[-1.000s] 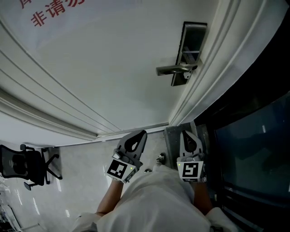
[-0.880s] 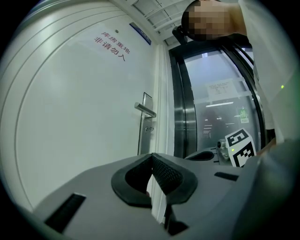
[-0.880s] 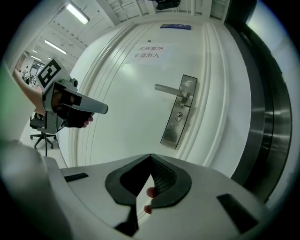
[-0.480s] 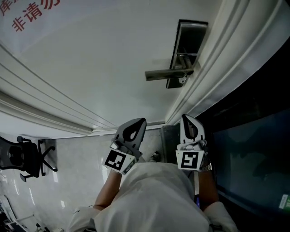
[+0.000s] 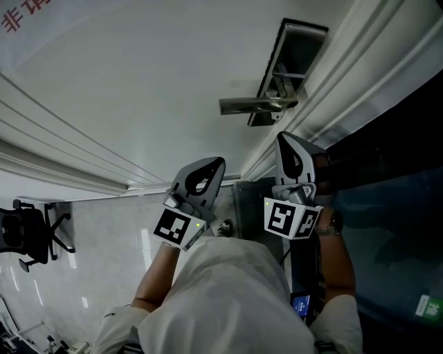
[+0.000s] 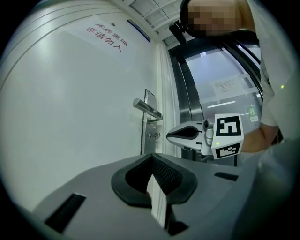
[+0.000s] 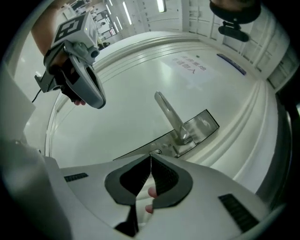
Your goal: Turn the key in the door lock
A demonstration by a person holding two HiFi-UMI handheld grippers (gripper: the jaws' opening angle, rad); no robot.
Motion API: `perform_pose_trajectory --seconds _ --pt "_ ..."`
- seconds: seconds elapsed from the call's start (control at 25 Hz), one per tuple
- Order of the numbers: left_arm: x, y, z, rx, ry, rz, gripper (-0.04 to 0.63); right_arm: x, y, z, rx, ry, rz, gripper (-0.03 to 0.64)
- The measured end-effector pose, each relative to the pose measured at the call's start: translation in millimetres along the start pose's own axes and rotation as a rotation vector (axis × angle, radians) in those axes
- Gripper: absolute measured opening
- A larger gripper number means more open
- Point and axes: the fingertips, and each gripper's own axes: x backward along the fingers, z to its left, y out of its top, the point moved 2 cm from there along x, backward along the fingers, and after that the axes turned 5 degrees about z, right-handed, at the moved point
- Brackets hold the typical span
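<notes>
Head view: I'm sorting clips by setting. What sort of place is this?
Likely an office or lab hallway: a white door with a lever handle, a red-lettered notice on it, and an office chair on a glossy floor.

floor (image 5: 83,256): pale, glossy; office chair (image 5: 26,234): black, left; glass panel (image 5: 394,200): dark

Head view: a black office chair (image 5: 28,235) stands at nine o'clock on a pale, glossy floor (image 5: 90,263). Red lettering (image 5: 24,15) sits at eleven o'clock, cropped by the frame edge. A dark glass panel (image 5: 398,228) occupies three to five o'clock, with a small green label (image 5: 430,305) at four o'clock. Left gripper view: a white paper notice (image 6: 229,86) on the glazing at two o'clock.
</notes>
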Motion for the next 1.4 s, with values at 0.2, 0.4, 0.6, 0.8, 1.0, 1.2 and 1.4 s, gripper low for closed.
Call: perform_pose_trajectory --seconds 0.2,0.4,0.6,0.8,1.0,1.2,1.4 --pt "-0.7 5.3 2.0 -0.003 -0.01 -0.015 0.005 -17.7 0.0 2.1 0.168 0.043 0.055 0.103" --pt "5.6 0.6 4.6 0.007 0.001 -0.01 0.005 -29.5 0.2 -4.5 0.299 -0.024 0.056 0.107" --pt "11.4 -4.7 10.4 0.021 0.027 0.0 0.005 -37.7 3.7 -4.0 0.339 -0.037 0.043 0.107" --pt "12.7 -6.7 11.6 0.023 0.037 0.004 0.005 -46.1 2.9 -6.1 0.3 -0.049 0.047 0.093" --pt "12.1 -6.3 11.3 0.016 0.037 0.006 0.005 -49.7 3.0 -6.8 0.242 -0.068 0.045 0.045" --pt "10.8 -4.9 12.4 0.012 0.043 0.009 0.005 -53.2 2.1 -10.6 0.073 -0.074 0.058 0.023" --pt "7.7 -4.6 11.8 0.009 0.046 0.016 0.005 -53.3 3.9 -16.7 -0.264 -0.038 0.07 0.021"
